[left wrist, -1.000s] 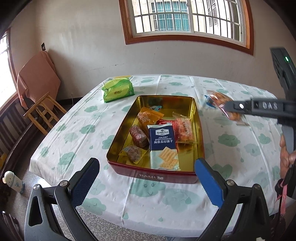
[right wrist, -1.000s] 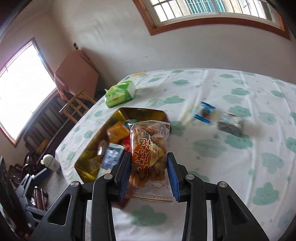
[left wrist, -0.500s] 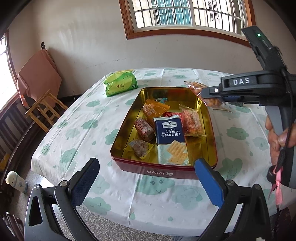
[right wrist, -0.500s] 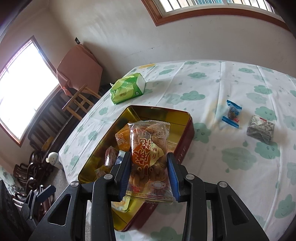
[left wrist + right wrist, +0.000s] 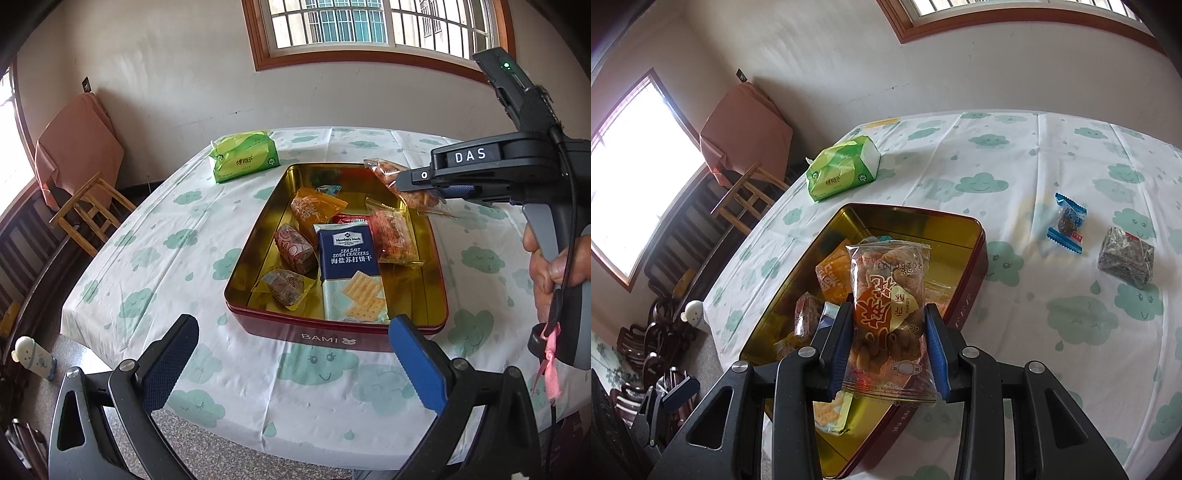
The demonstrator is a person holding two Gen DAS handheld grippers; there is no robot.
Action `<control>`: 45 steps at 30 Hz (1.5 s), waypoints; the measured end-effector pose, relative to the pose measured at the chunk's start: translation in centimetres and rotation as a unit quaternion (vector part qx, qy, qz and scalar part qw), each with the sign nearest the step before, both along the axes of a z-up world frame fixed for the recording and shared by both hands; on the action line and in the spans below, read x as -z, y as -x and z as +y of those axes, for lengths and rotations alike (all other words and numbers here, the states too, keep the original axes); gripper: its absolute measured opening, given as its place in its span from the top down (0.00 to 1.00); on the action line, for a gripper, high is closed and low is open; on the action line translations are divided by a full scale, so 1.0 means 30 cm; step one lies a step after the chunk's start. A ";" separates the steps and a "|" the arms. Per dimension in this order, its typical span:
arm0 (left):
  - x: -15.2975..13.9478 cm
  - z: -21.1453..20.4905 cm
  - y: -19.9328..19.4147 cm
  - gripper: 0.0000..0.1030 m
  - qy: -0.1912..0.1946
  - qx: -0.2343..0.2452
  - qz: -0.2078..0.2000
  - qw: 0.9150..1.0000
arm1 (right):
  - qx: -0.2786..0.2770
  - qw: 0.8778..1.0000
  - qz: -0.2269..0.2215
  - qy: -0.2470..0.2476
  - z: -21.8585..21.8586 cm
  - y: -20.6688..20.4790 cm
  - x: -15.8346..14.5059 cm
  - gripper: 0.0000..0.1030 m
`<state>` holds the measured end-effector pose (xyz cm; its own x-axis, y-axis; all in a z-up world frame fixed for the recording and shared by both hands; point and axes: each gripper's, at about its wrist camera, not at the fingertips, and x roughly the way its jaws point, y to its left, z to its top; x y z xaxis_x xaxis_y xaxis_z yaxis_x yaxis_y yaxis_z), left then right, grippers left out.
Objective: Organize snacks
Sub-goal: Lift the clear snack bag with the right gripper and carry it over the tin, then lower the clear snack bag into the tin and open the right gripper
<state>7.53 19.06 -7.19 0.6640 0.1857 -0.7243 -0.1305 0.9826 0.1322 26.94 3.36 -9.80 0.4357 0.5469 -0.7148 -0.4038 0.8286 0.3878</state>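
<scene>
Left wrist view: left claw (image 5: 291,363) hangs w/ jaws wide apart, nothing between them, low over the near edge of the tabletop (image 5: 155,236), which wears a white cloth w/ green clouds. Just beyond sits the red tin (image 5: 332,334) w/ gold inside, lettered BAMI on its near wall. Inside: a Member's Mark soda cracker pack (image 5: 351,273) near the front, an orange packet (image 5: 314,210) behind it, two brownish wrapped cakes (image 5: 293,249) to the left, a clear pack of reddish snacks (image 5: 391,234) on the right. A green tissue pack (image 5: 243,157) lies on the cloth past the tin's far left corner. At right, a hand (image 5: 550,266) grips the right claw's handle; that claw comes in over the tin's far right corner.

Right wrist view: right claw (image 5: 890,350) is clamped on a clear fried-snack bag (image 5: 888,310) w/ orange label, held above the tin's open interior. Off to the right on the cloth, well apart from the tin: a blue-wrapped candy (image 5: 1069,225) and, near it, a grey foil-wrapped block (image 5: 1126,262).
</scene>
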 end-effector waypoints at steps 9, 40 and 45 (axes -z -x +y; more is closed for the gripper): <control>0.004 0.013 0.002 0.01 -0.001 -0.002 0.001 1.000 | -0.004 1.000 0.001 0.004 0.023 -0.005 0.010 0.62; 0.028 0.051 -0.004 0.01 0.000 -0.013 0.017 1.000 | -0.008 0.999 0.020 0.023 0.150 -0.088 0.072 0.62; 0.030 0.057 -0.006 0.01 0.002 -0.015 0.018 1.000 | -0.005 0.999 0.024 0.024 0.151 -0.096 0.083 0.62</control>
